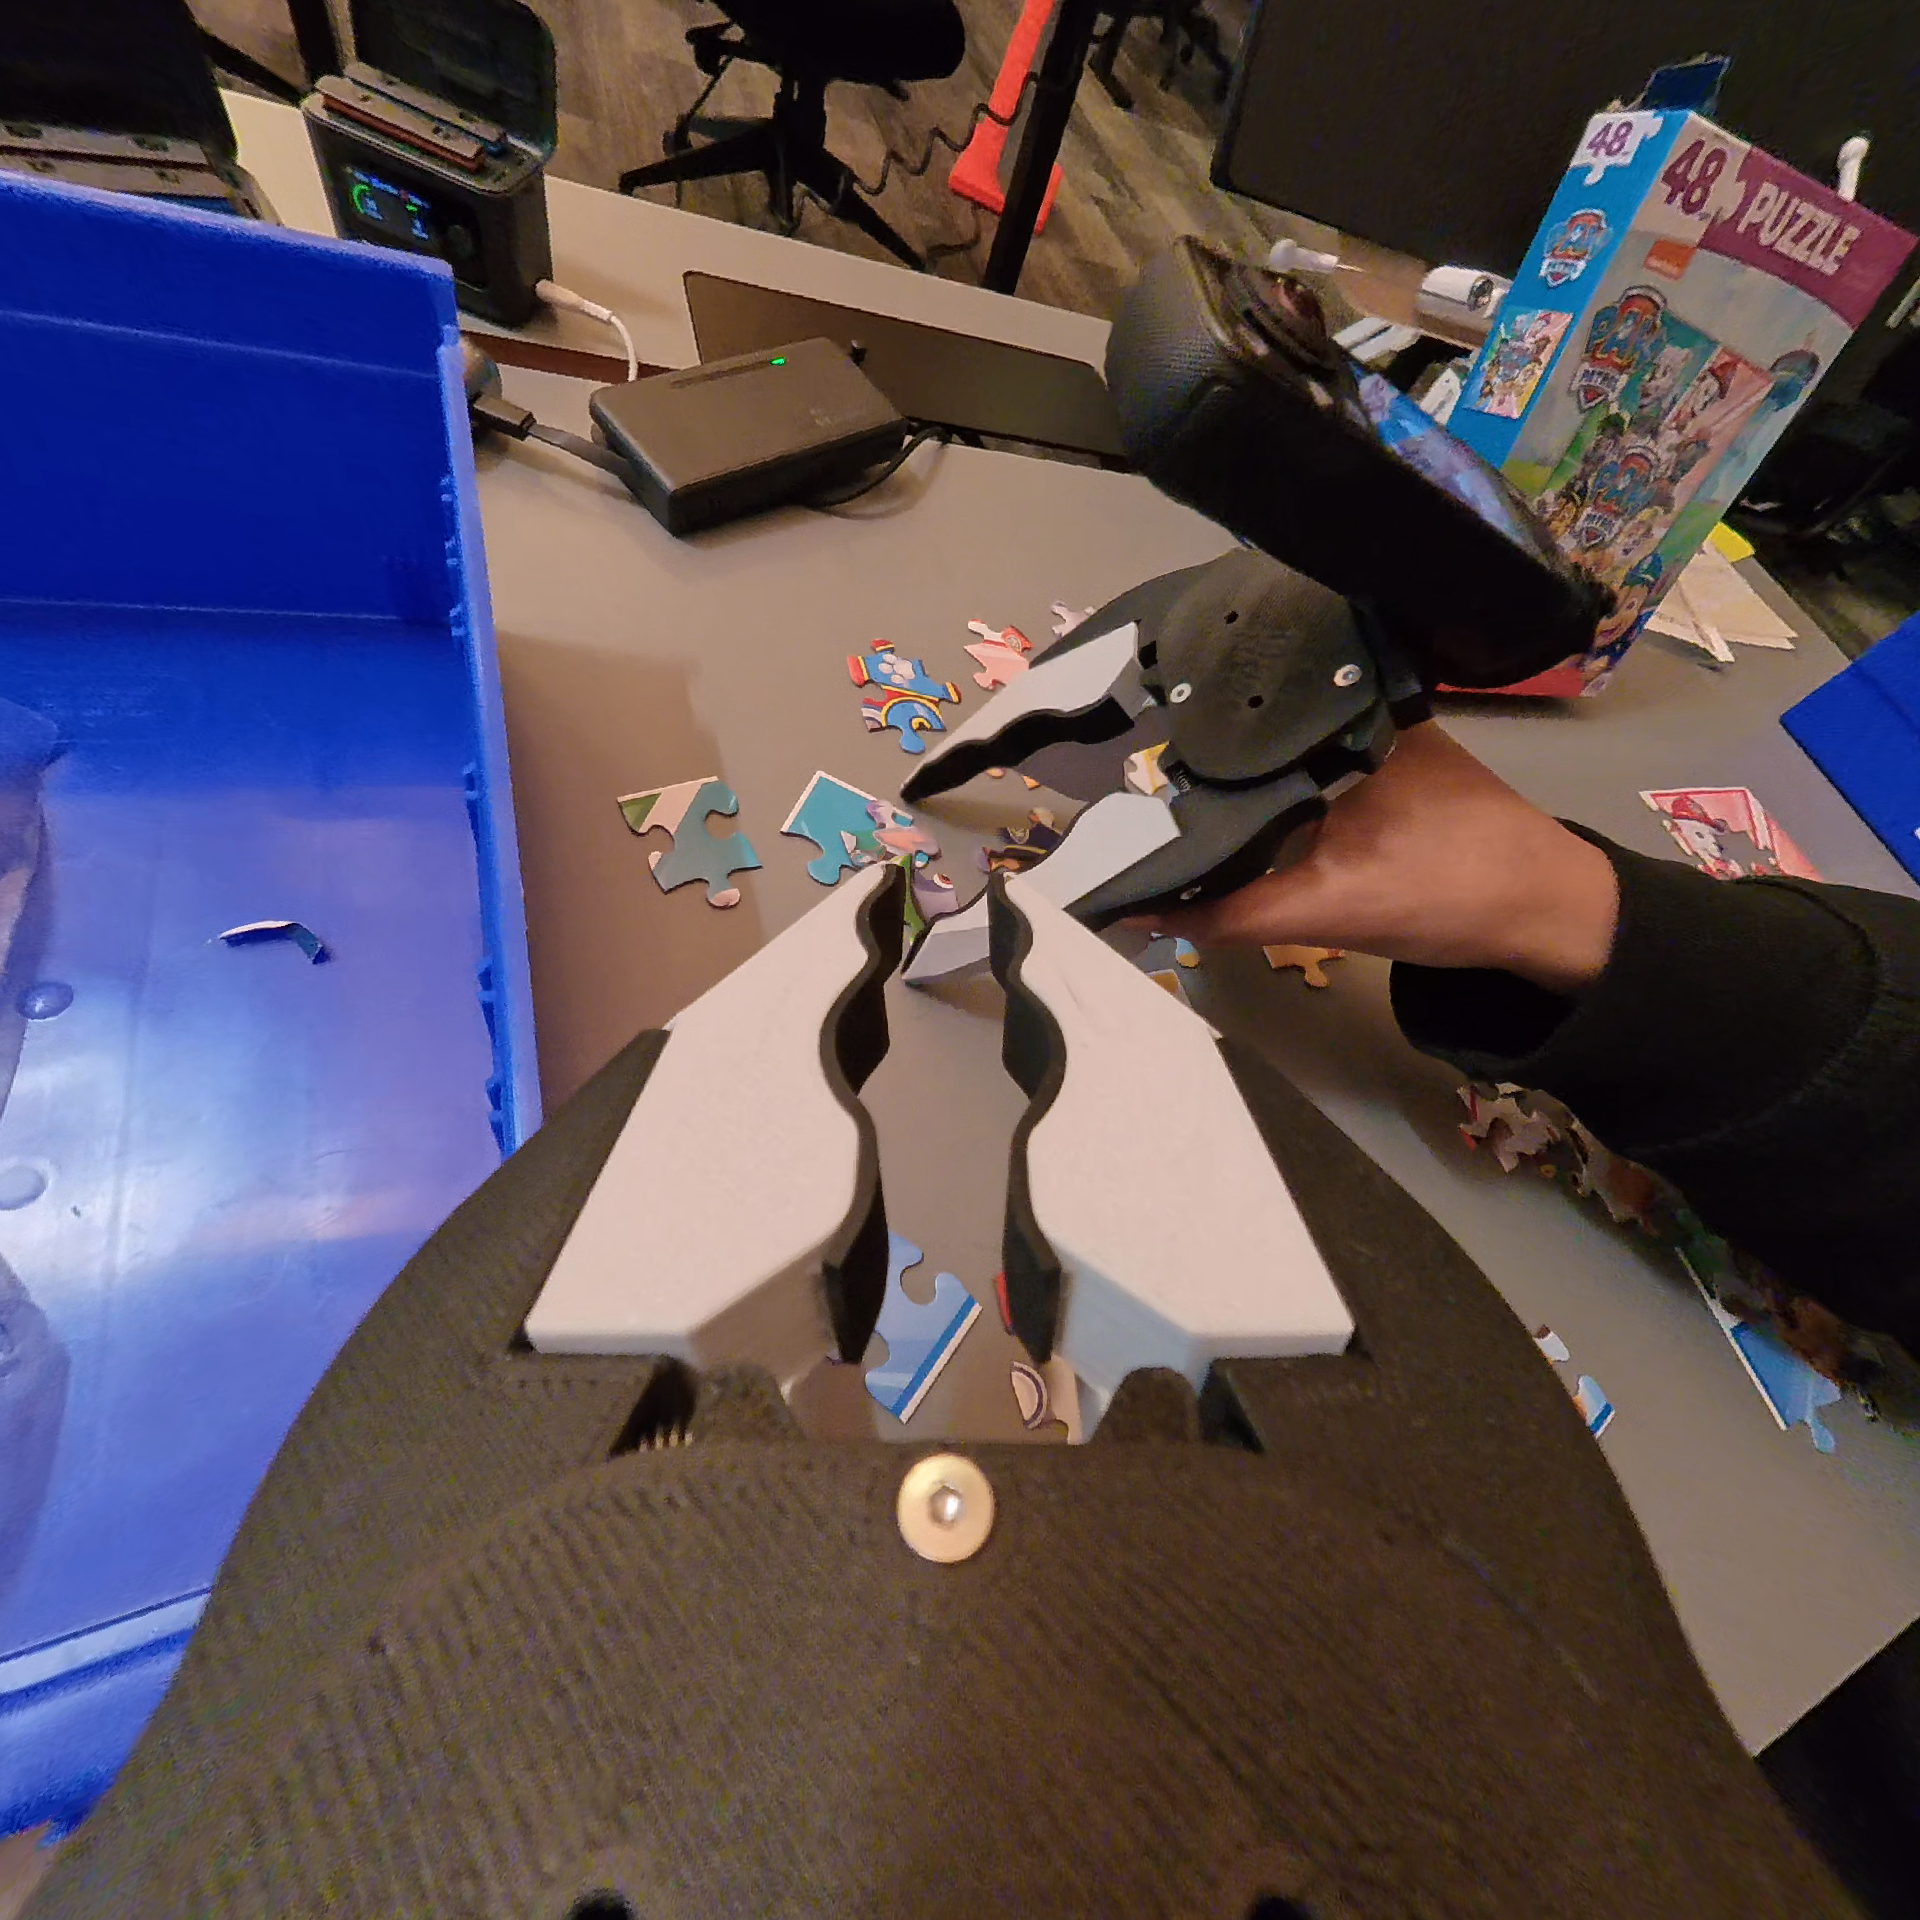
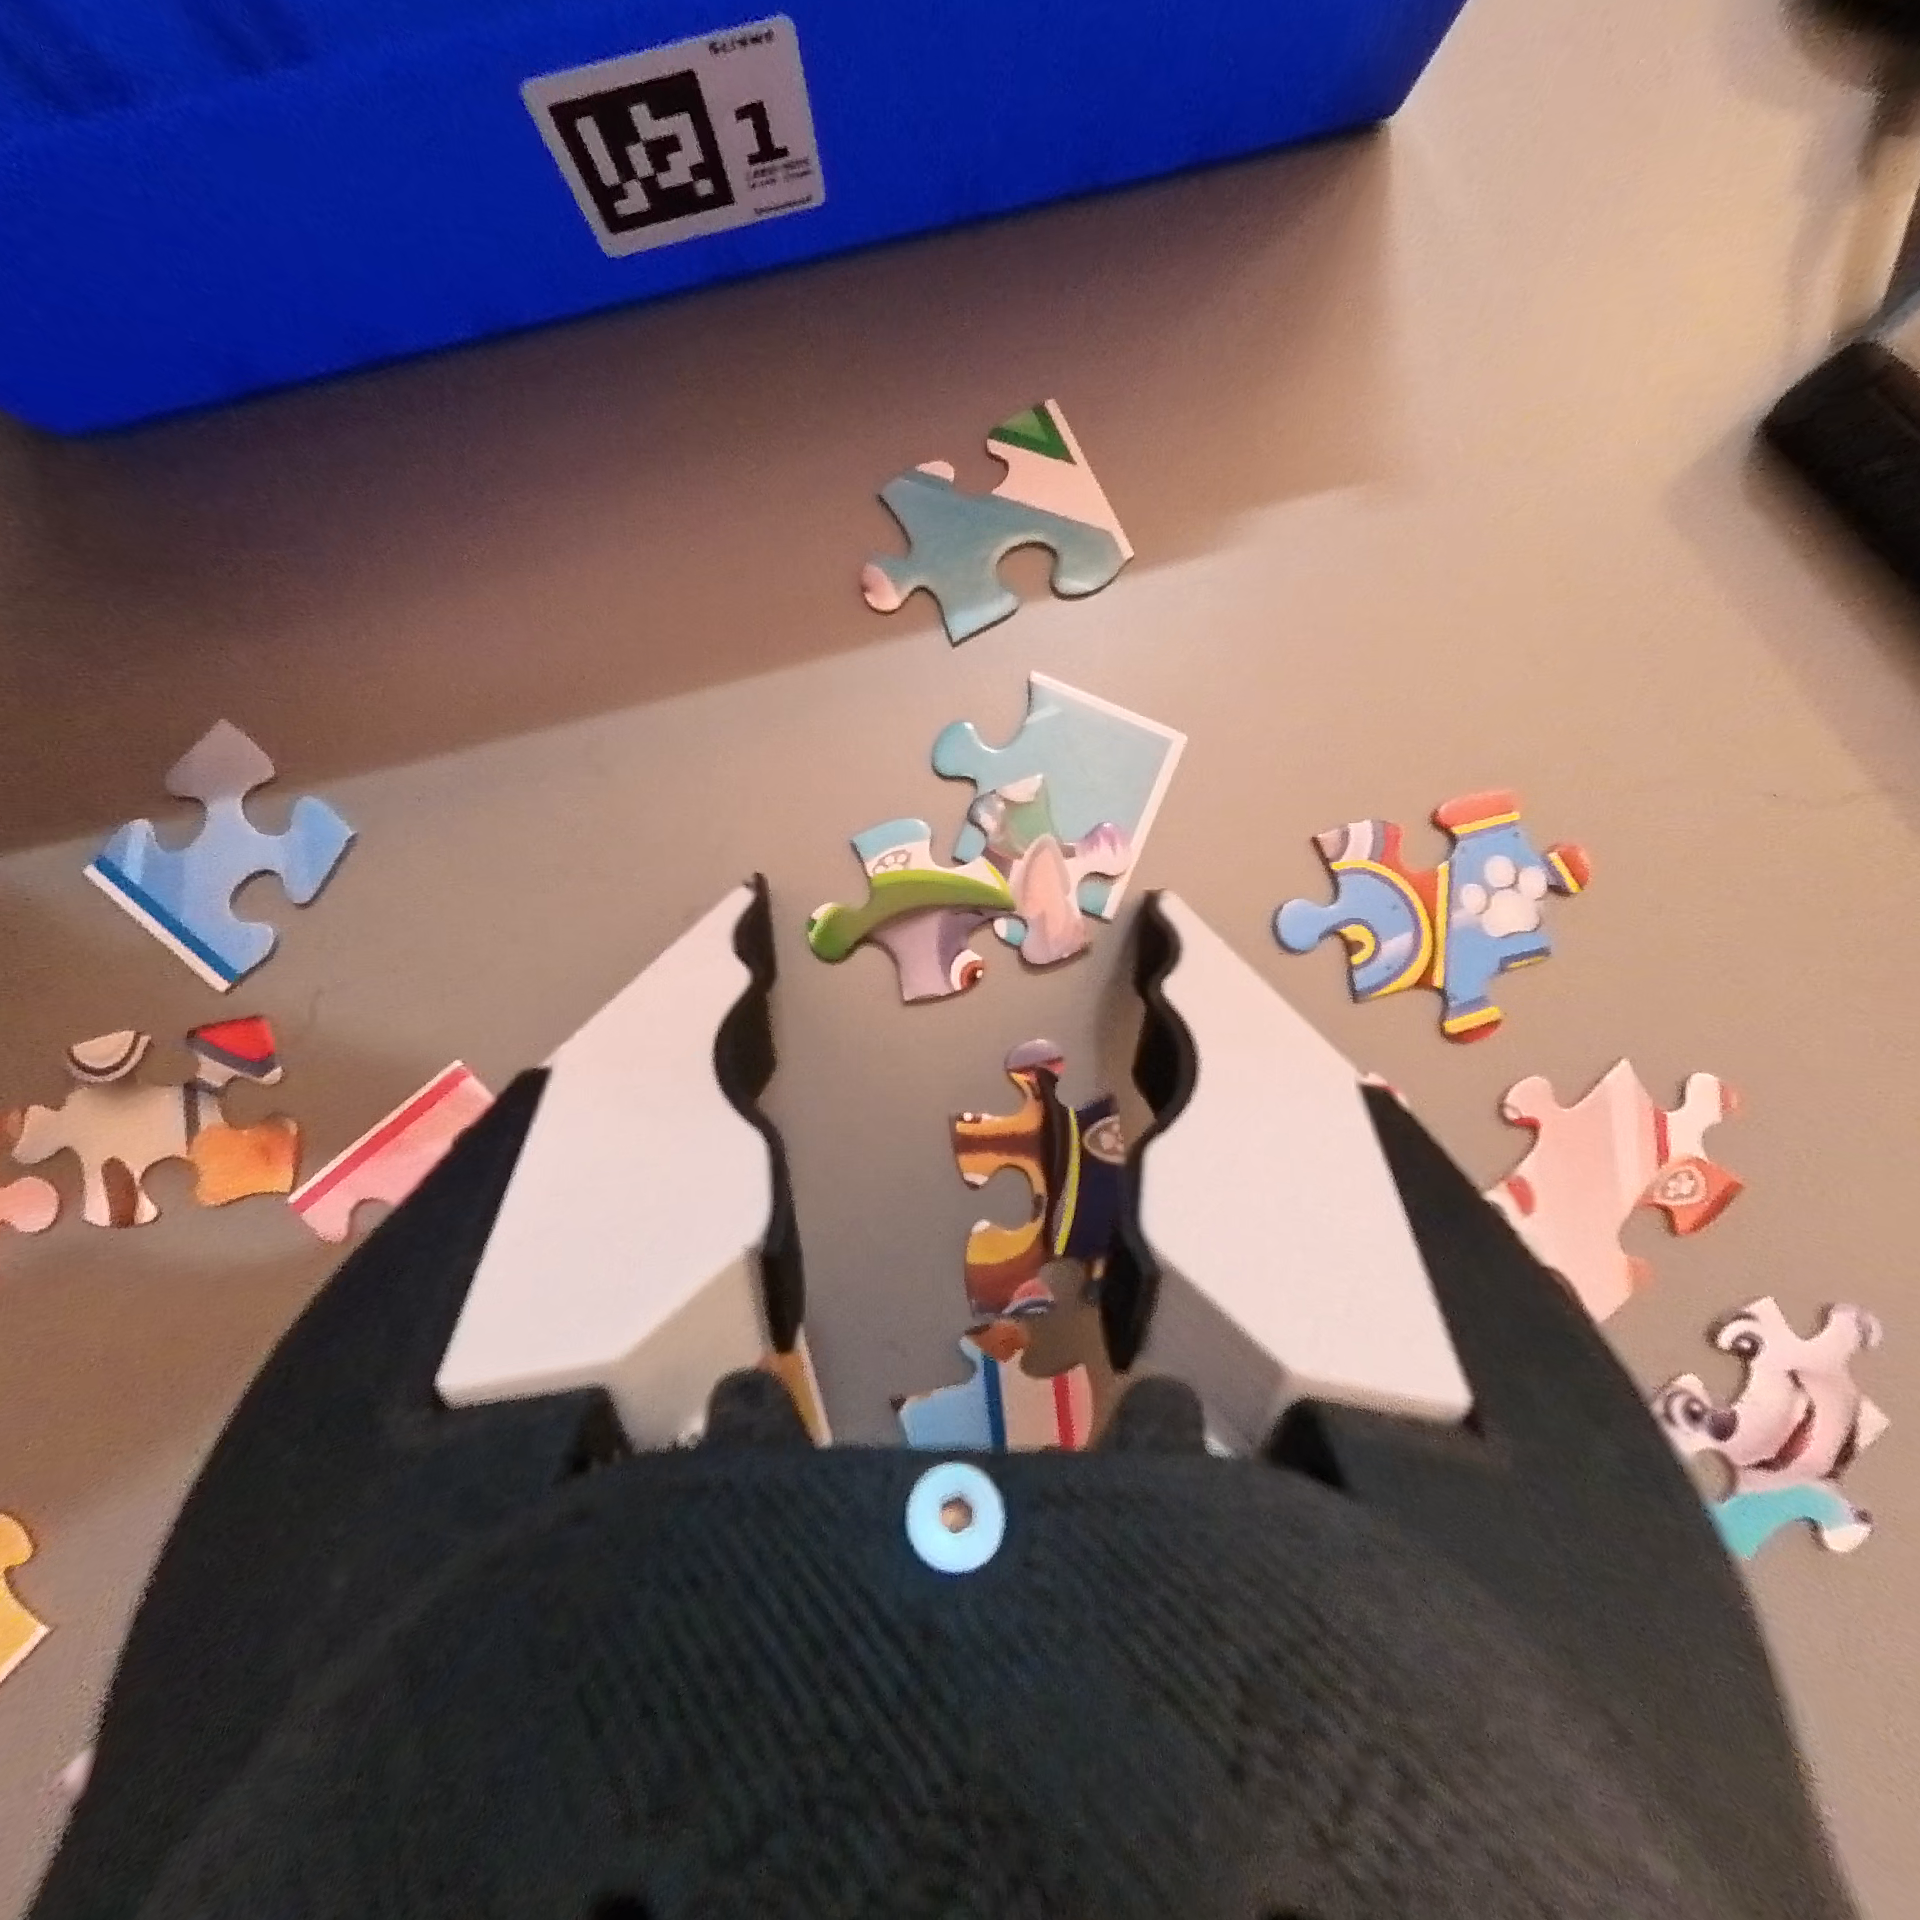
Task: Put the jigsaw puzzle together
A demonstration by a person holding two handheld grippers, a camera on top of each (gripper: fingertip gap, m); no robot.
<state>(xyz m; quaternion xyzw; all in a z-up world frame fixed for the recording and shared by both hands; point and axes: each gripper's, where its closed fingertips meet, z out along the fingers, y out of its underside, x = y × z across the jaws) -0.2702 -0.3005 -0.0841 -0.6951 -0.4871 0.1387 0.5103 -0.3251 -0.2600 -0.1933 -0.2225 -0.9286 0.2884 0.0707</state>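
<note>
Loose jigsaw pieces lie on a grey table [image 2: 1455,623]. My right gripper [image 2: 953,899] is open wide and hangs just above them. A green and purple piece [image 2: 914,935] lies flat just past its fingertips, joined to a teal corner piece [image 2: 1081,790]. A dog piece with a dark hat [image 2: 1039,1174] lies on the table between its fingers. Neither pad touches a piece. My left gripper [image 1: 943,881] has its tips a little apart with nothing gripped. It hovers close over the right gripper's lower finger [image 1: 956,956]. The right gripper's upper finger [image 1: 1039,707] spreads well away.
A blue bin [image 1: 208,727] stands left of the pieces, and it also shows in the right wrist view [image 2: 312,208] with a tag sticker. A puzzle box [image 1: 1662,364] stands at the back right. A black device [image 1: 748,431] with cables lies behind. More pieces [image 2: 1455,925] lie around. Across from one pair of fingers to the other is roughly 12 cm. It is some 15 cm from my right tips to the black device [image 1: 748,431].
</note>
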